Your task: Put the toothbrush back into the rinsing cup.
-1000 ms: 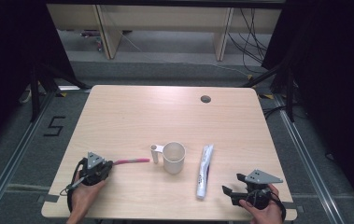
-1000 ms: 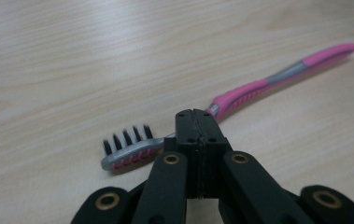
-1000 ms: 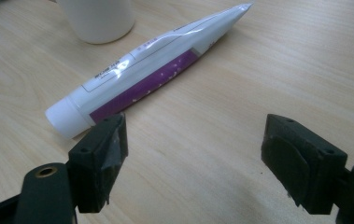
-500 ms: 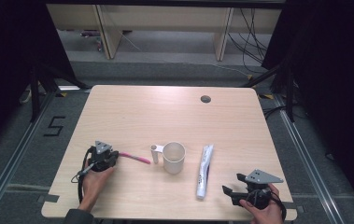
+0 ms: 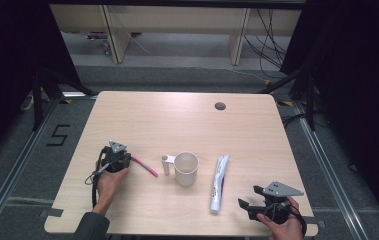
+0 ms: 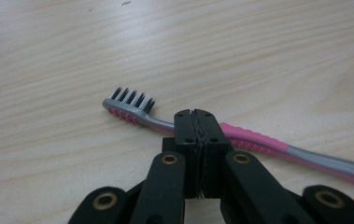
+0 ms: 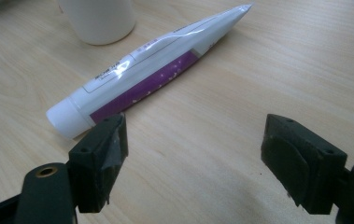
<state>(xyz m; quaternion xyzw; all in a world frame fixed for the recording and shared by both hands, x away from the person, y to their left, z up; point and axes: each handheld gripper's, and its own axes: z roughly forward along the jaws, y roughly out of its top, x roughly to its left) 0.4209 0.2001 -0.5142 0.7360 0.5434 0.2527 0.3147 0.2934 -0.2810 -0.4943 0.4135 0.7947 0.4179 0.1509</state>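
A pink and grey toothbrush point(image 6: 277, 144) with dark bristles lies low over the table; in the high view the toothbrush point(image 5: 145, 167) points right toward a white mug point(image 5: 186, 169). My left gripper point(image 6: 195, 114) is shut on its neck, just behind the head. The same left gripper point(image 5: 126, 159) is at the table's left front. A white and purple toothpaste tube point(image 5: 219, 182) lies right of the mug. My right gripper point(image 7: 195, 140) stands open close to the cap end of the tube point(image 7: 151, 70), touching nothing; in the high view this right gripper point(image 5: 249, 197) is at the front right.
The wooden table point(image 5: 177, 120) has a small round hole point(image 5: 220, 106) at the back right. The mug's base point(image 7: 97, 18) stands just beyond the tube's side. Dark floor and metal rails surround the table.
My left gripper has moved away from the front edge and slightly right, and the toothbrush has turned with it. The right gripper, mug and tube have stayed put.
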